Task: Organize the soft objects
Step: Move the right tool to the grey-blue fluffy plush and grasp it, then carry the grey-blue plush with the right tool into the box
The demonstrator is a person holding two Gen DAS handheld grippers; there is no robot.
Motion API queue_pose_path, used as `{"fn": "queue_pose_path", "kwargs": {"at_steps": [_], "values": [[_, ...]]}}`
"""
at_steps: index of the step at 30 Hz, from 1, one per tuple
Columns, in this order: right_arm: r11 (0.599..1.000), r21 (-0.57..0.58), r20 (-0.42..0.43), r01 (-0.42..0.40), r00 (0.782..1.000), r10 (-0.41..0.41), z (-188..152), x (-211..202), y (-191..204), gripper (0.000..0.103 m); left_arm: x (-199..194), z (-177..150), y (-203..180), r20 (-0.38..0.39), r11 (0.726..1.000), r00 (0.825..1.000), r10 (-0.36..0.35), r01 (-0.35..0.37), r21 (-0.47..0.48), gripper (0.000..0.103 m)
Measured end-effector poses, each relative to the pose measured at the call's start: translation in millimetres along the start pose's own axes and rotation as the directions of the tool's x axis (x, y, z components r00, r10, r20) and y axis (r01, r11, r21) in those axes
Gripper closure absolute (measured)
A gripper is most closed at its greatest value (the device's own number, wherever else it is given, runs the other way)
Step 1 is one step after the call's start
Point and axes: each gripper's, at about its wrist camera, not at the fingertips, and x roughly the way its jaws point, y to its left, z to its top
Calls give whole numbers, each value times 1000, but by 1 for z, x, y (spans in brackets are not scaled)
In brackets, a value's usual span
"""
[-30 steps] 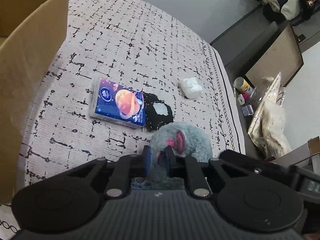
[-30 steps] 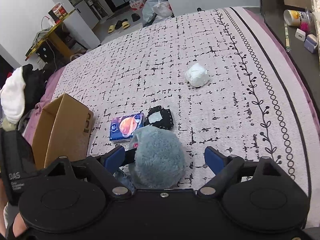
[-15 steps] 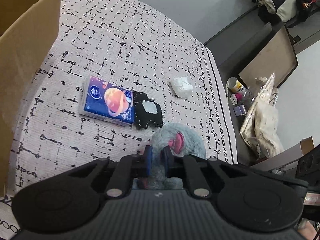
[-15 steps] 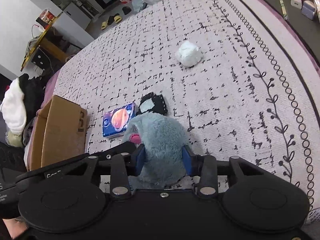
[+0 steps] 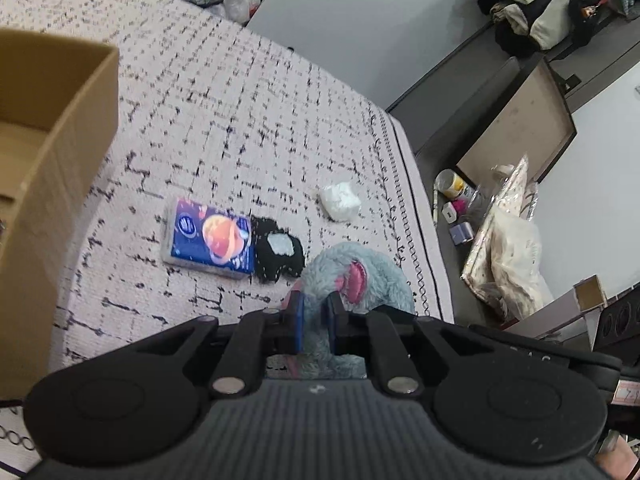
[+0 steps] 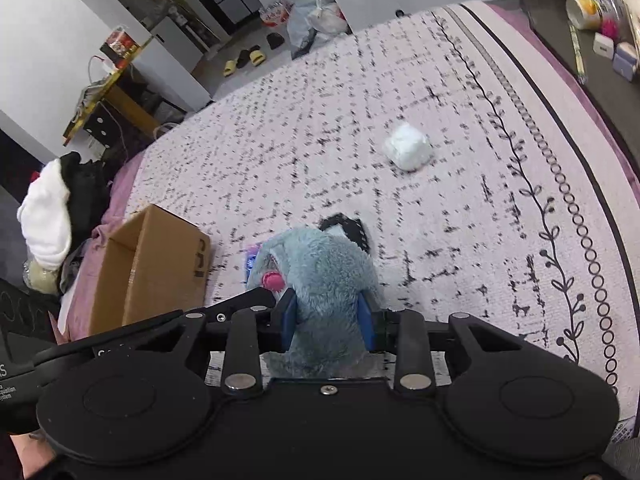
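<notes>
Lower body of blue-grey plush toy (image 6: 320, 280) hidden behind both tool bodies; legs and base out of sight. Face not readable from either view: only a pink ear patch seen from the left wrist, a small pink spot from the right. Long axis hard to judge, roughly along the line of the right tongs, rounded end toward the far side of the bed (image 6: 460, 220); which end is the head unclear.

Left tongs (image 5: 316, 316) pinched nearly together on a narrow fold of fur near the pink patch. Right tongs (image 6: 327, 314) just closed in, now clamped across the wider furry body, blue pads pressed into both flanks. Toy (image 5: 360, 276) held between the two tools above the bedspread, near its edge; contact with the cover not visible.

Tissue pack (image 5: 212, 238) flat on the bed, mostly hidden behind the toy in the right view. Black cloth item (image 5: 278, 252) touching its right end, partly covered too. White wad (image 6: 409, 152) well apart, farther out. Cardboard box (image 6: 156, 264) open on the left, cut off by the frame in the left view, interior mostly unseen.
</notes>
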Motion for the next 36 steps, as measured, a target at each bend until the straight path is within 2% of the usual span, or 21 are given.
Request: {"fn": "queue_pose_path", "kwargs": {"at_steps": [19, 36], "values": [[987, -159, 122, -13, 992, 33, -6, -34, 86, 72, -85, 15, 14, 140, 999, 990, -33, 27, 45, 92], [941, -339, 173, 20, 984, 41, -19, -36, 171, 72, -148, 24, 50, 258, 999, 965, -42, 38, 21, 92]]}}
